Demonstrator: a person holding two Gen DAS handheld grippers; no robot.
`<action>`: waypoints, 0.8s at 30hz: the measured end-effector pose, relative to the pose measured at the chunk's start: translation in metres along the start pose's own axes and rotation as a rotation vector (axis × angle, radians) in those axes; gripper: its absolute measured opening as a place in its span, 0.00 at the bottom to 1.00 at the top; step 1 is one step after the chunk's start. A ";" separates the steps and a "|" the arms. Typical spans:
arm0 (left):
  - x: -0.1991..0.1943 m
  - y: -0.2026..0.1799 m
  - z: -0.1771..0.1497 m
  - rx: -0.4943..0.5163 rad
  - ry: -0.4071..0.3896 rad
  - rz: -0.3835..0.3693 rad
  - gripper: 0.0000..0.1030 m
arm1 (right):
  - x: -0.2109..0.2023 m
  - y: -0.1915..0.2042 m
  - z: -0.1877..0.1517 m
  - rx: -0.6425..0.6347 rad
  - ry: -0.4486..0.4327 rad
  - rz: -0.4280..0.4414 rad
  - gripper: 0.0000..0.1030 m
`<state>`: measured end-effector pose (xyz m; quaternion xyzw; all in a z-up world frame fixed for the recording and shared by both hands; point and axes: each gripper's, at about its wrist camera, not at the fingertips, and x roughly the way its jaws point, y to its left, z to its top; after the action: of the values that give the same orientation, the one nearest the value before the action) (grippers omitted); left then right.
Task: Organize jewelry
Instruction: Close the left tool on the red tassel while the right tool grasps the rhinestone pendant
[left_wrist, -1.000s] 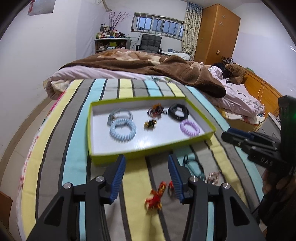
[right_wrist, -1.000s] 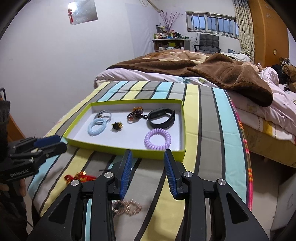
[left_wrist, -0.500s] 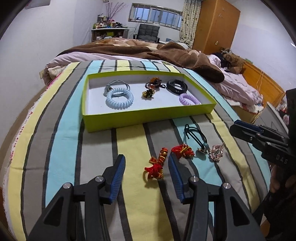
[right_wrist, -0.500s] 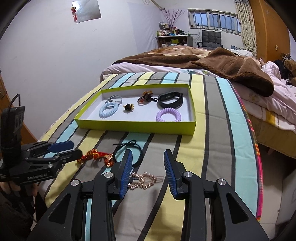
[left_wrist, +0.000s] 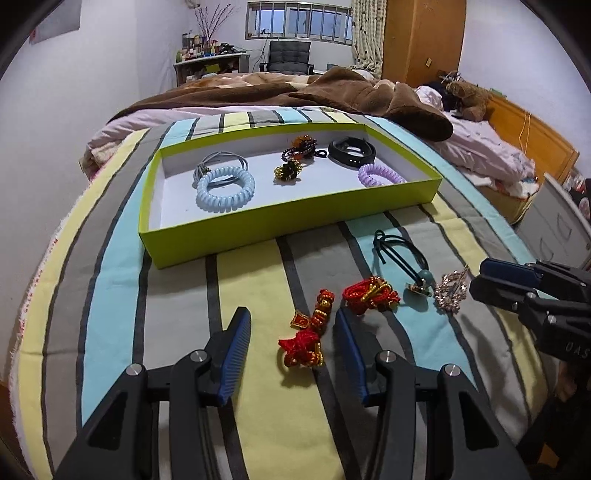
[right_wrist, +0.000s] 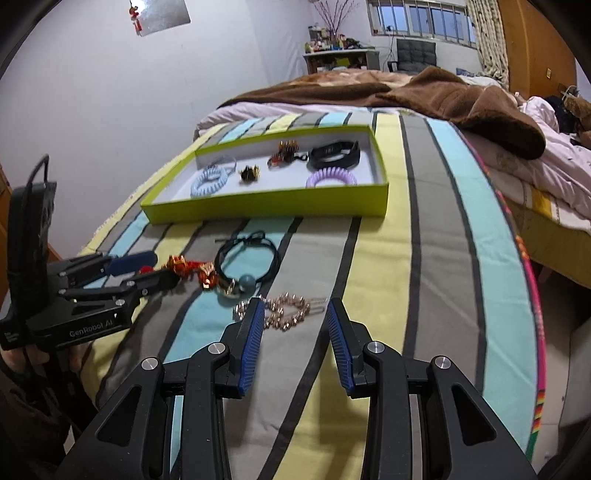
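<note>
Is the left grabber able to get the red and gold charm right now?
Probably yes. The left hand-held gripper is closing with the red and gold charm already between its blue pads, not yet pinched. Nothing covers the charm on the striped blanket.

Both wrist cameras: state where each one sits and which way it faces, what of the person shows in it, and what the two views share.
Left wrist: sits on the left gripper, looking along its closing, empty fingers down the striped bedspread at the red charm; the right gripper enters from the right edge.
Right wrist: sits on the right gripper, open above the gold hair clip; the left gripper and a hand show on the left.
Shared: the green tray, the black hair tie, both grippers.
</note>
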<state>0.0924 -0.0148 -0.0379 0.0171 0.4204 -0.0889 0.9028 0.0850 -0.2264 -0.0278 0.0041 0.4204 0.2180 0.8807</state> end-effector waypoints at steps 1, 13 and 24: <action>0.000 0.000 0.000 0.003 -0.004 0.012 0.41 | 0.002 0.002 -0.001 0.004 0.005 0.004 0.35; -0.002 0.011 -0.001 -0.024 -0.013 -0.011 0.32 | 0.023 0.016 0.009 0.049 0.028 0.019 0.42; -0.003 0.012 0.000 -0.016 -0.015 -0.017 0.32 | 0.019 0.024 -0.001 -0.112 0.028 -0.146 0.43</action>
<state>0.0925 -0.0025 -0.0361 0.0054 0.4145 -0.0933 0.9053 0.0853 -0.1973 -0.0378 -0.0788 0.4191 0.1767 0.8871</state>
